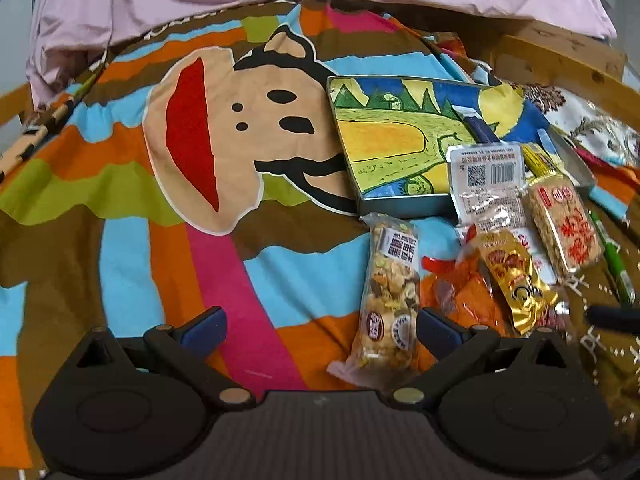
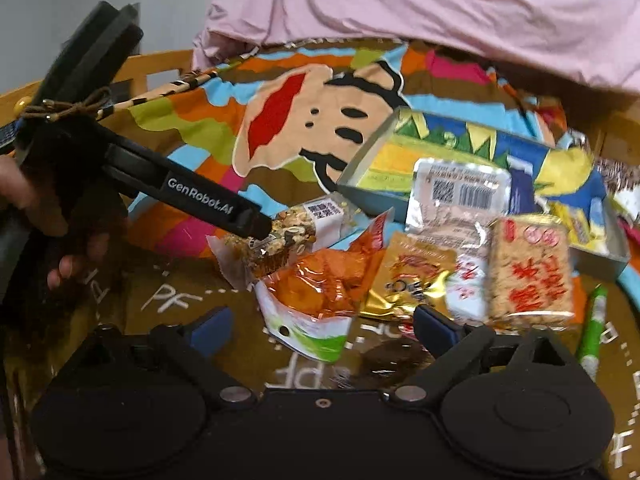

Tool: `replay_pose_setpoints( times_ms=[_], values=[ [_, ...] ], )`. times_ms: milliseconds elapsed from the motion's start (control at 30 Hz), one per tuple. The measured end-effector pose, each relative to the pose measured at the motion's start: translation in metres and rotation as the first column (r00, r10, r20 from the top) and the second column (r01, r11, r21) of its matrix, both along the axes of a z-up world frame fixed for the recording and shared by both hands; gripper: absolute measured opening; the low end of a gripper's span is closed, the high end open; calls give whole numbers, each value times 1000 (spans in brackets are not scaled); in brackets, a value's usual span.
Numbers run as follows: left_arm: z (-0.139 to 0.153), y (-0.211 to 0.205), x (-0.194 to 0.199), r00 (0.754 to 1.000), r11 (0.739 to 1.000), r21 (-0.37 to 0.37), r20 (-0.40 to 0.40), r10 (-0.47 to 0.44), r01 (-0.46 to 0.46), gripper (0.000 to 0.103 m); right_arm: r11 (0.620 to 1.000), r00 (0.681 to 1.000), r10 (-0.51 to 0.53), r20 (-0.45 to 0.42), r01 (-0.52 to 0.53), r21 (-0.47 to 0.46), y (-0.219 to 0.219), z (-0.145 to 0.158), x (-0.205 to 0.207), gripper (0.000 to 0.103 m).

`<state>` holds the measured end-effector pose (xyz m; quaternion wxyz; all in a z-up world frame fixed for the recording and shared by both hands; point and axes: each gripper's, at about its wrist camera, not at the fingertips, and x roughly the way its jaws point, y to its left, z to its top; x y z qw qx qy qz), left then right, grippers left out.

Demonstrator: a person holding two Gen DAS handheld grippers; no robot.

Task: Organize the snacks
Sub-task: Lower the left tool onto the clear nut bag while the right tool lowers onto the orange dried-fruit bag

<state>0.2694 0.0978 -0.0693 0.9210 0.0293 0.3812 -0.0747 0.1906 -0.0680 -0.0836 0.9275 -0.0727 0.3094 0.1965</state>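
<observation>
Snacks beside tin; left tongs marked "GenRobot.AI".

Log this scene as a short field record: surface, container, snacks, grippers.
surface: colourful cartoon-print cloth
container: shallow tin tray with drawing inside
snacks: nut bar, orange packet, gold packet, rice cracker bar, silver barcode pack lying partly in tray
left gripper: open, near nut bar
right gripper: open, empty

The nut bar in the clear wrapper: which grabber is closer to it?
Left. The left gripper sits right at the nut bar, its right finger beside the wrapper. The right gripper hangs open over the orange snack bag, farther from the bar.
</observation>
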Motion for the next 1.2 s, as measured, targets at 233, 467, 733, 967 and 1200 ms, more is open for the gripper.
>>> replay_pose_setpoints(
  times_ms=[233, 467, 733, 967, 1200],
  values=[
    [-9, 0, 17, 998, 996, -84, -65, -16, 10, 101, 998, 994, -64, -86, 65, 15, 17, -15, 21, 89],
    [-15, -12, 21, 995, 995, -82, -85, -60, 53, 84, 996, 994, -82, -73, 80, -32, 18, -22, 22, 68],
    [-15, -17, 18, 993, 994, -60, -68, -92, 88, 65, 996, 993, -93, -77, 92, -11, 8, -19, 18, 65],
    [-18, -16, 32, 994, 991, -120, -84, -75, 65, 65, 996, 992, -76, -100, 80, 39, 14, -20, 38, 76],
    [-25, -19, 42, 993, 991, -130, -102, -56, 43, 64, 994, 988, -84, -126, 93, 63, 18, -26, 57, 74]
  ],
)
